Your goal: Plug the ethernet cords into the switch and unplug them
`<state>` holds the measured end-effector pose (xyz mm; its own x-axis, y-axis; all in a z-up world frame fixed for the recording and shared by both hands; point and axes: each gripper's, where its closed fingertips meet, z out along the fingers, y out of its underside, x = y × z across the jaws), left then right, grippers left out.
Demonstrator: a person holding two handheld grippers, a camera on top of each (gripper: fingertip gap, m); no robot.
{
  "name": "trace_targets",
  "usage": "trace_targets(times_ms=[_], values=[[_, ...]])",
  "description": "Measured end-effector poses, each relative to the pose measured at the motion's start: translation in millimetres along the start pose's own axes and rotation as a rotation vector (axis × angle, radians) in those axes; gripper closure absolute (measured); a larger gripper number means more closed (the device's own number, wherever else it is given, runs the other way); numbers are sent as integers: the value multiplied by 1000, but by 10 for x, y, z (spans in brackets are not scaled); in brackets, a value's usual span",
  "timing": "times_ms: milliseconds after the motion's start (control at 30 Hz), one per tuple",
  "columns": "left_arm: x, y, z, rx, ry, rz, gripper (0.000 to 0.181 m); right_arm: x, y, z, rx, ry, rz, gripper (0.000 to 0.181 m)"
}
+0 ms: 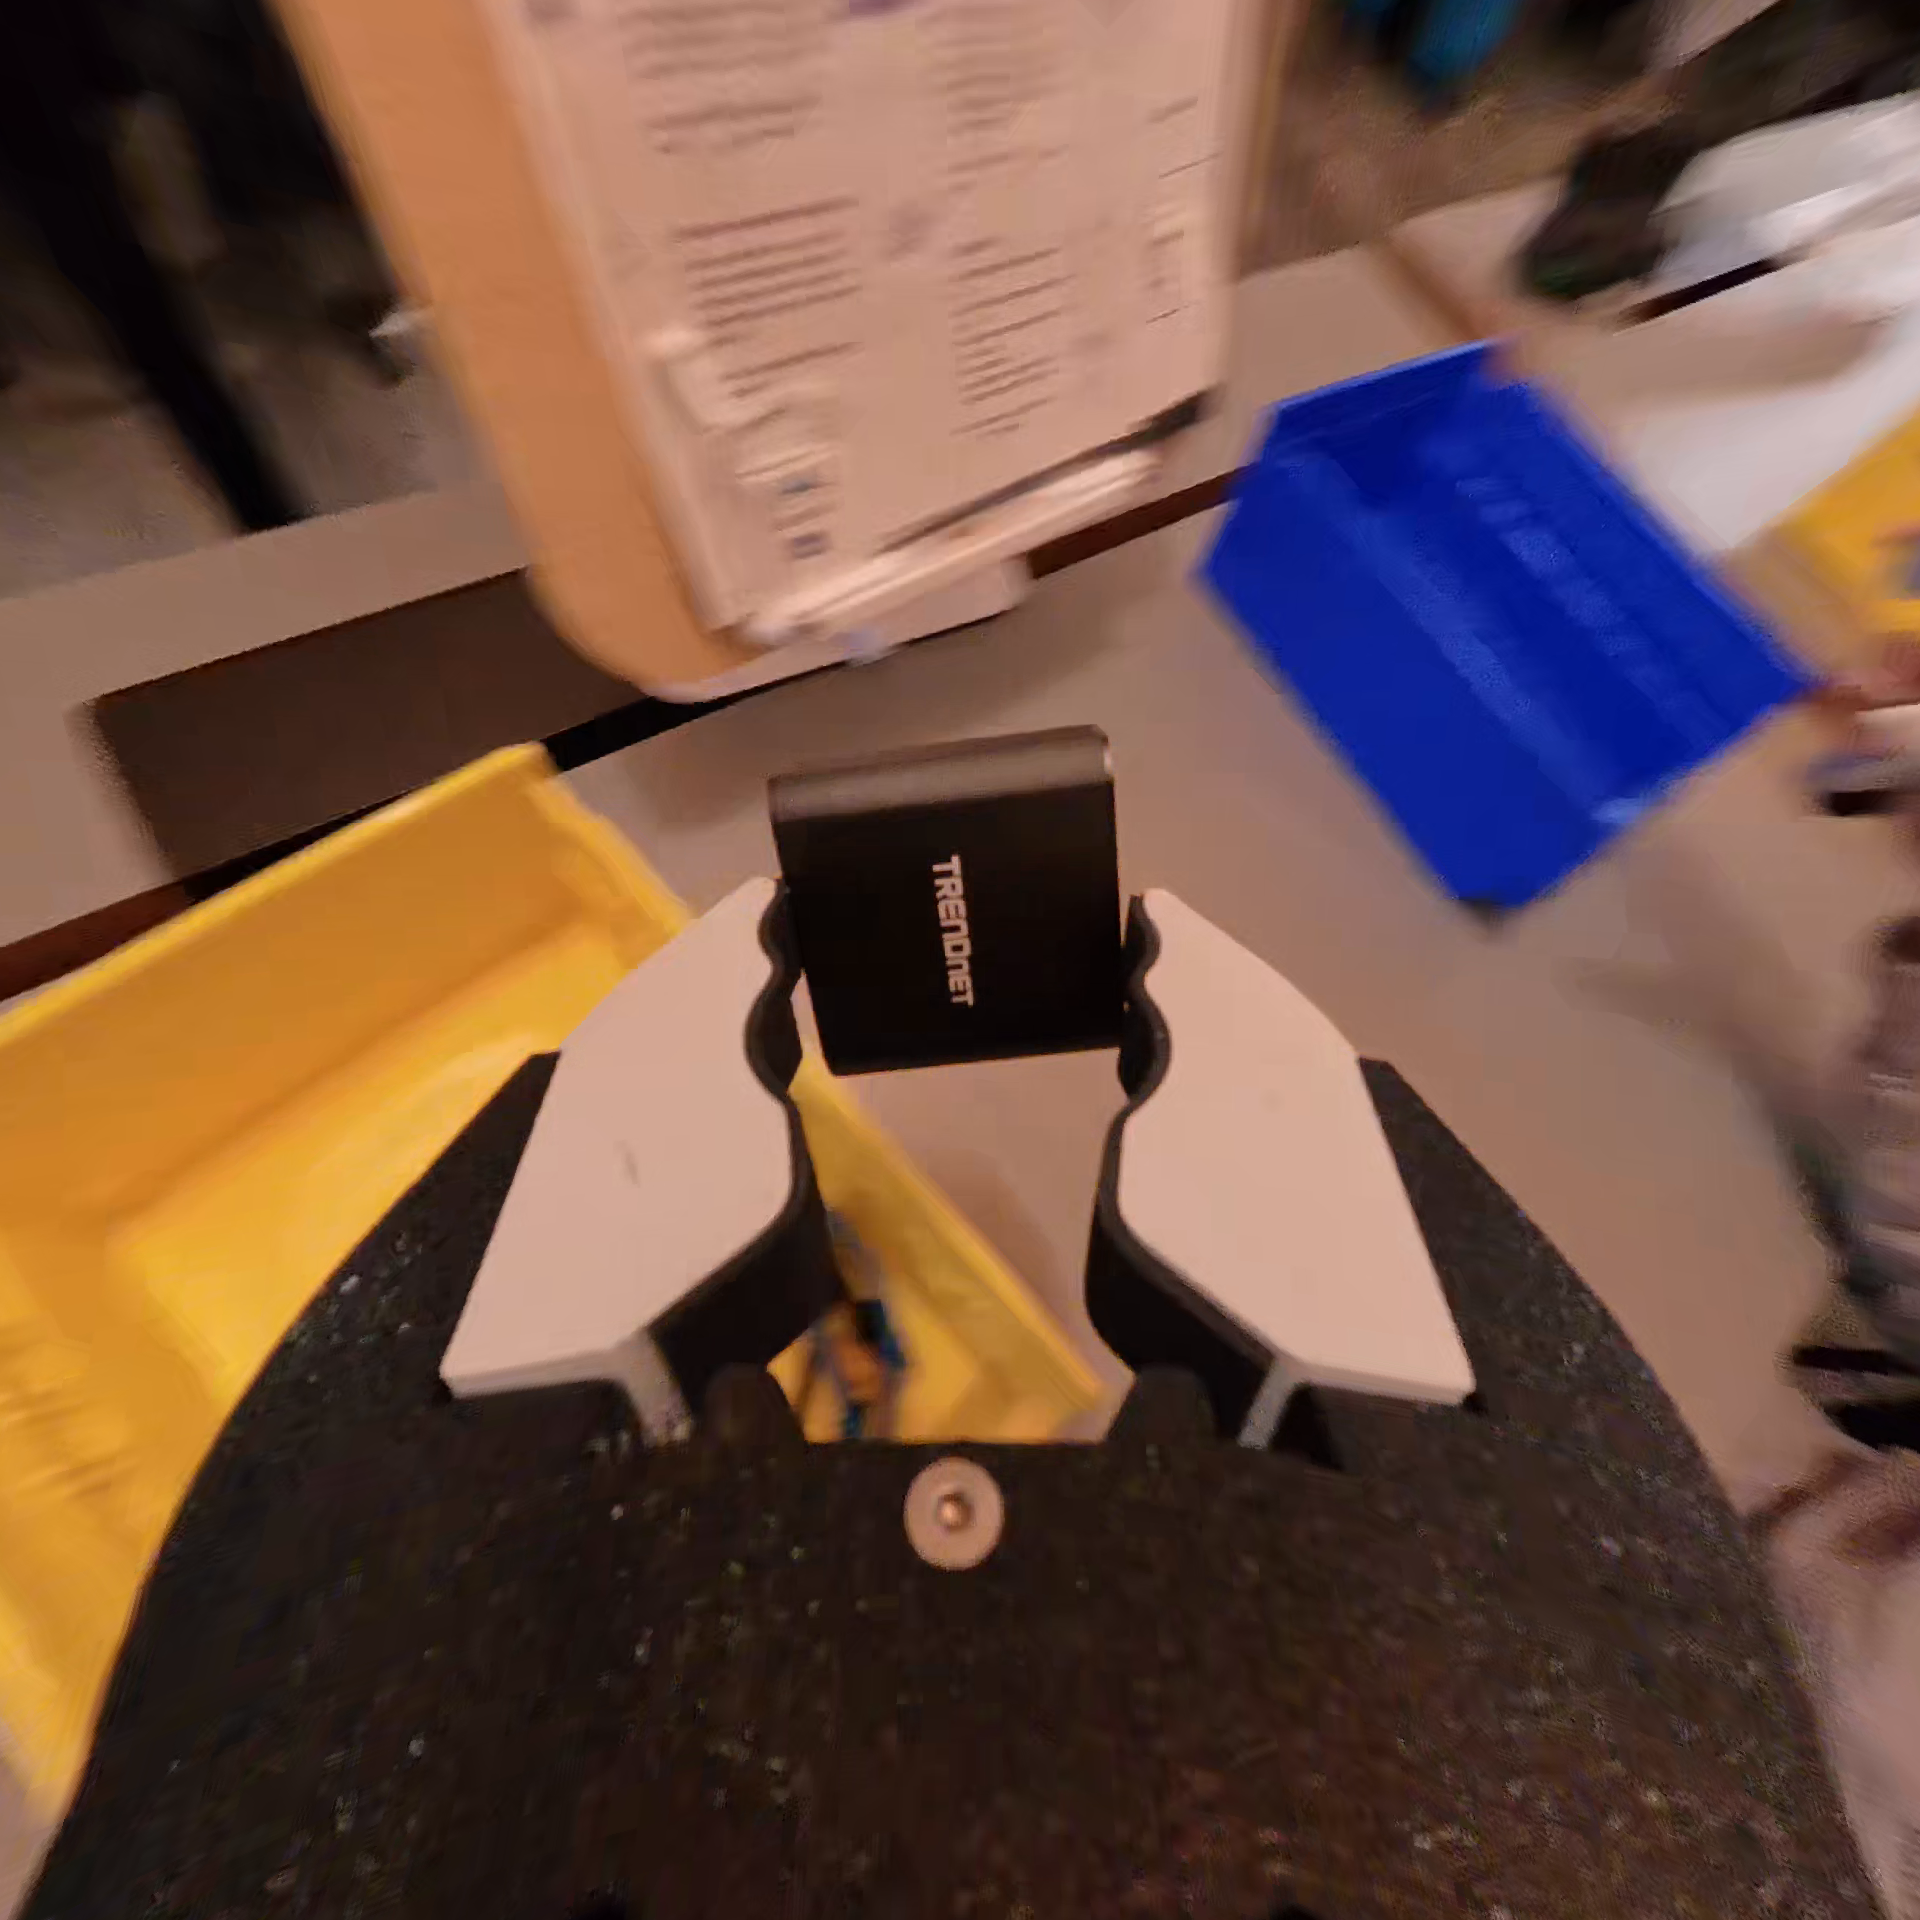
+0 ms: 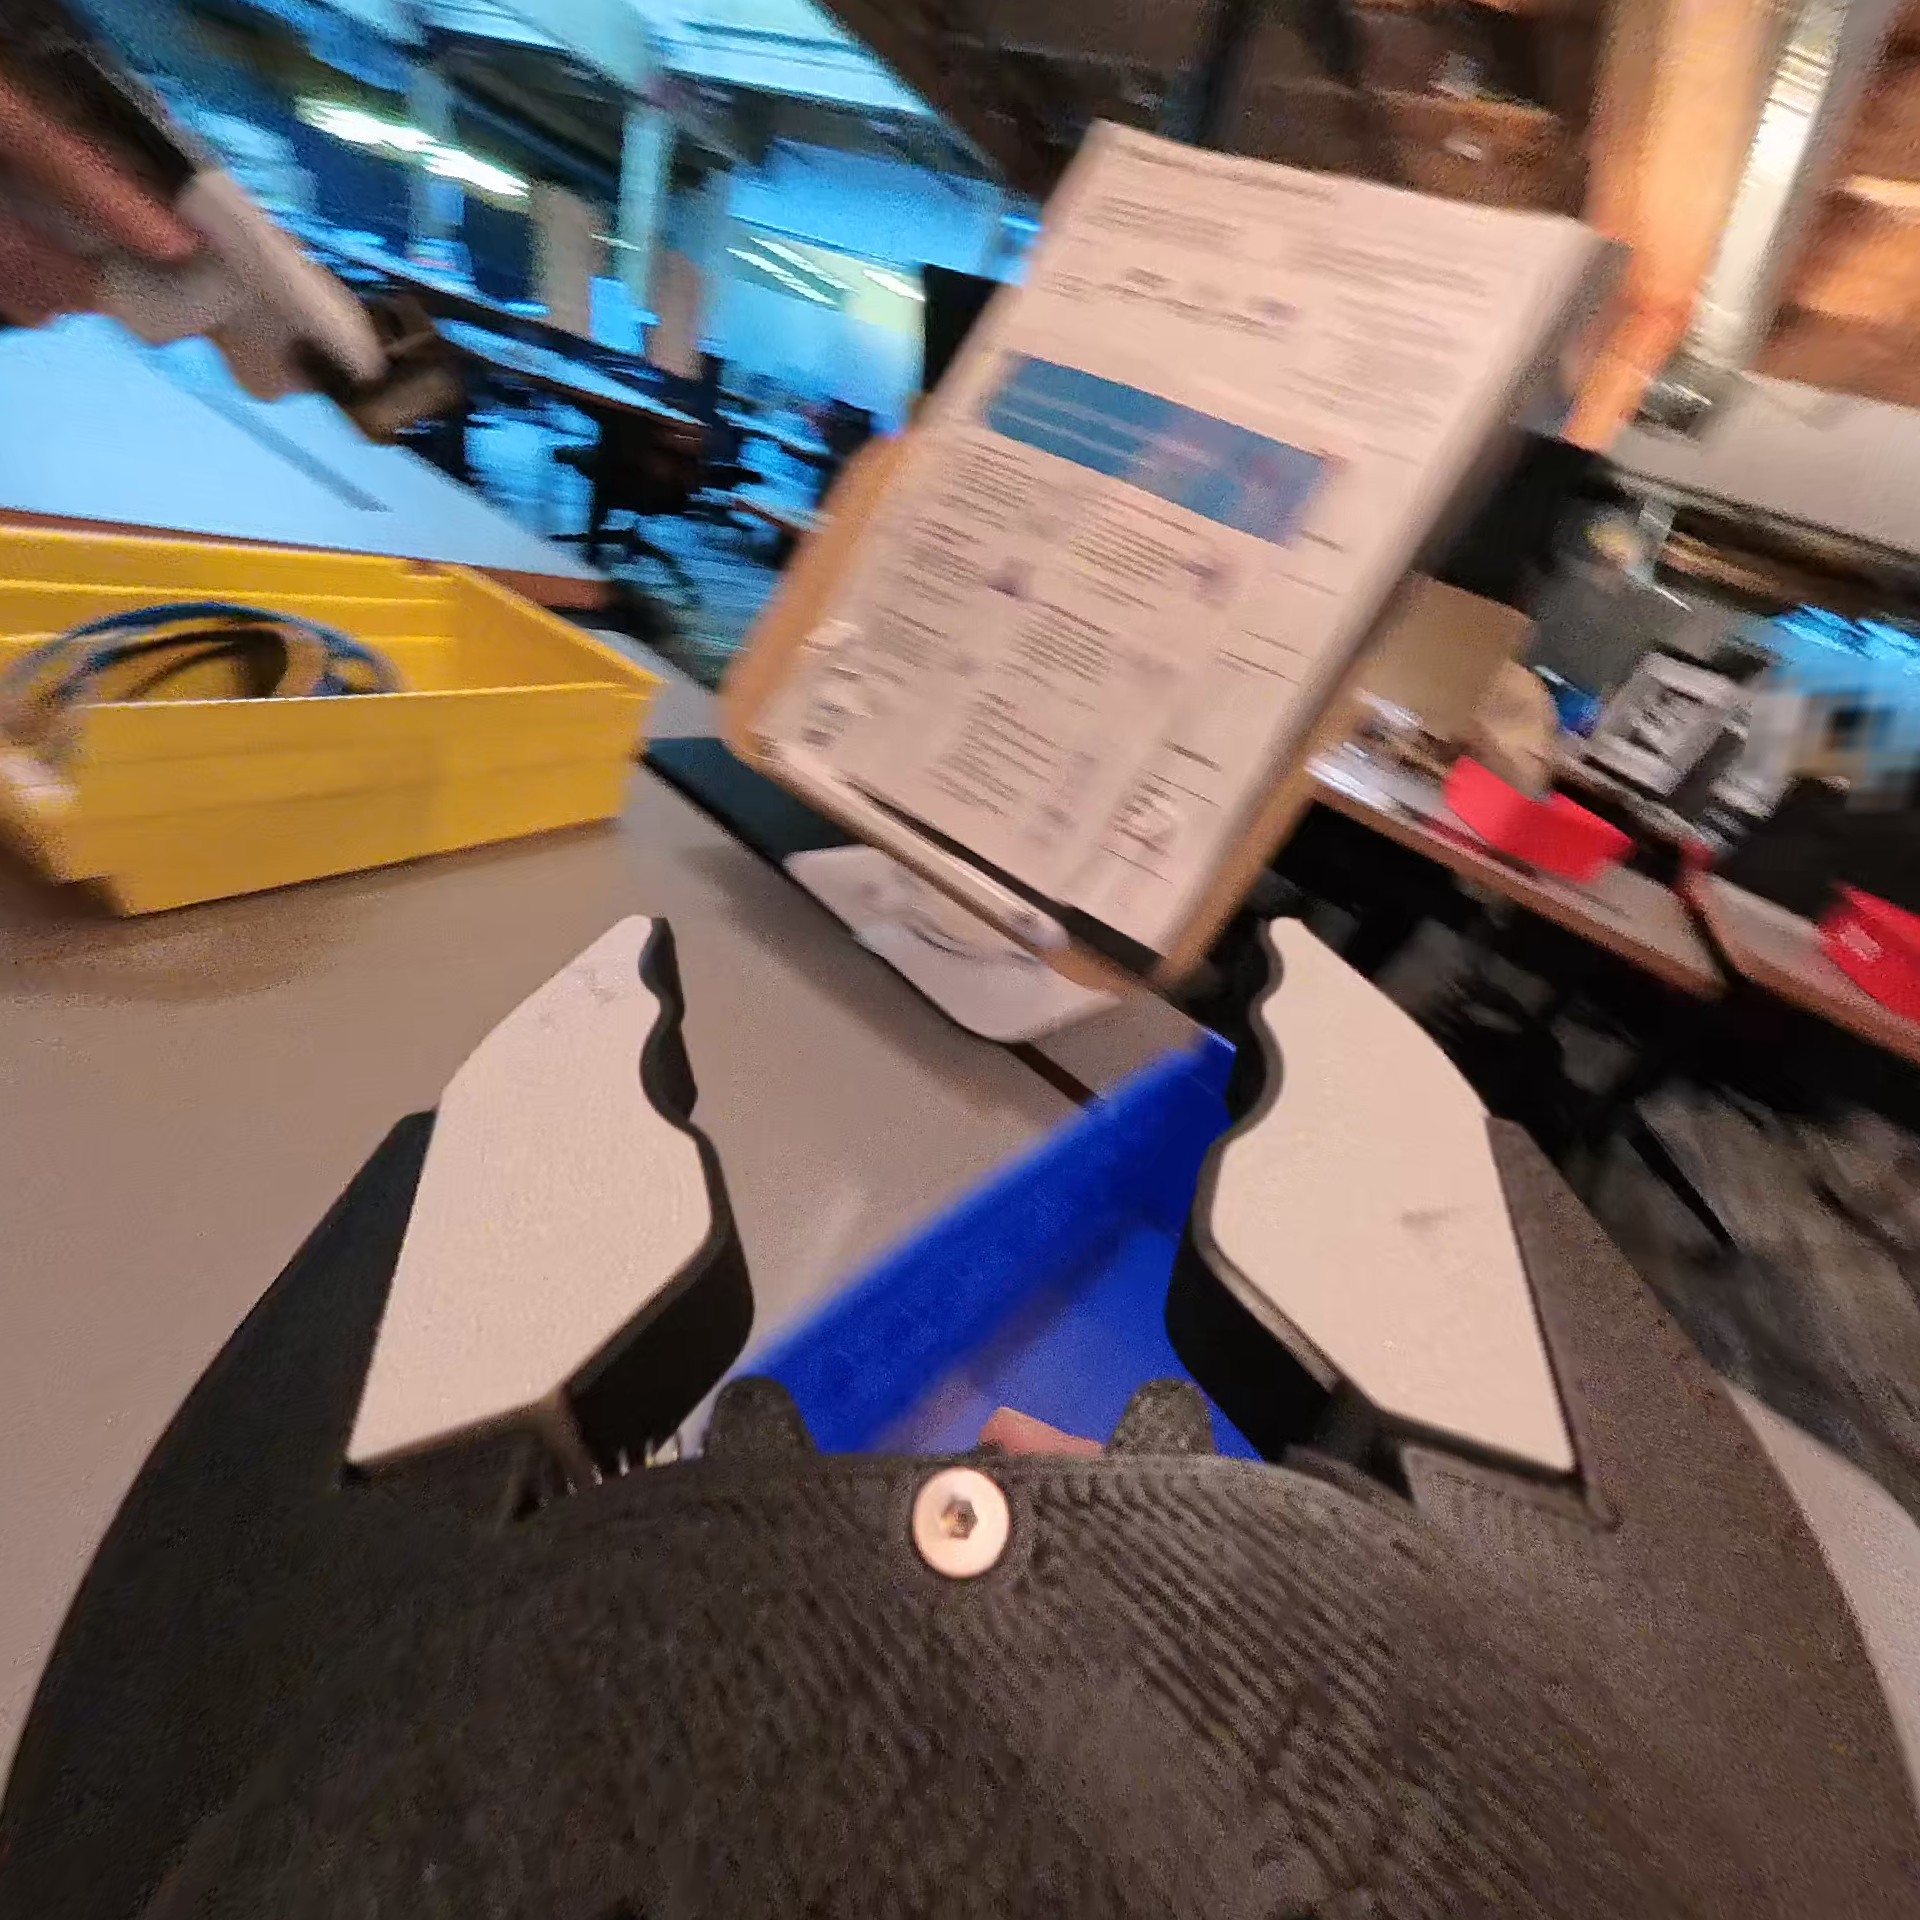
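Note:
My left gripper (image 1: 956, 925) is shut on a small black switch (image 1: 940, 894) and holds it above the grey table, over the edge of a yellow bin (image 1: 312, 1039). Coiled blue and yellow ethernet cords (image 2: 197, 655) lie in the yellow bin (image 2: 343, 779), seen at the left of the right wrist view. My right gripper (image 2: 961, 966) is open and empty, above the near rim of a blue bin (image 2: 997, 1247). The blue bin also shows at the right of the left wrist view (image 1: 1496, 623). The other gripper's white handle (image 2: 249, 281) shows at the top left of the right wrist view.
A printed sheet on a tan stand (image 1: 883, 312) leans at the table's far edge; it also shows in the right wrist view (image 2: 1132, 540). Red bins (image 2: 1538, 831) sit on tables beyond. Both views are blurred by motion.

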<state>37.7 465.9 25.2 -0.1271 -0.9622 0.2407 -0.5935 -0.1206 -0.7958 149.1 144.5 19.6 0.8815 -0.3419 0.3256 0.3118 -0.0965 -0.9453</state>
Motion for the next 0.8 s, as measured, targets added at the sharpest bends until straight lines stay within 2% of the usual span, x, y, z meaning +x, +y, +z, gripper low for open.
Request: trace_targets(times_ms=[33,100,200,267,367,467,567,600,700,767,800], values=[[284,73,-55,48,76,-2,122,-307,-89,103,18,-81,-41,79],[856,352,-117,94,250,-13,122,-985,-240,268,76,-226,-142,78],[1464,869,-71,113,402,-52,122,-1958,-311,378,130,-409,-278,73],[1708,1203,21,92,444,-90,122,-2295,-333,391,166,-420,-251,75],[1923,1582,140,45,465,-128,122,-2731,-169,317,154,-547,-214,81],[2007,1797,220,-5,452,-144,122,-2928,-108,255,152,-603,-247,91],[2076,1928,282,-68,445,-121,122,-2959,-49,247,125,-612,-257,116],[2056,1948,302,-78,421,-110,122,-2949,4,248,100,-619,-265,117],[2078,1909,295,-54,440,-113,122,-2828,74,317,58,-560,-253,90],[2118,1871,308,-36,466,-128,122,-2828,103,301,46,-575,-263,93],[2121,1878,334,-42,460,-123,122,-2856,112,272,50,-592,-274,100]])
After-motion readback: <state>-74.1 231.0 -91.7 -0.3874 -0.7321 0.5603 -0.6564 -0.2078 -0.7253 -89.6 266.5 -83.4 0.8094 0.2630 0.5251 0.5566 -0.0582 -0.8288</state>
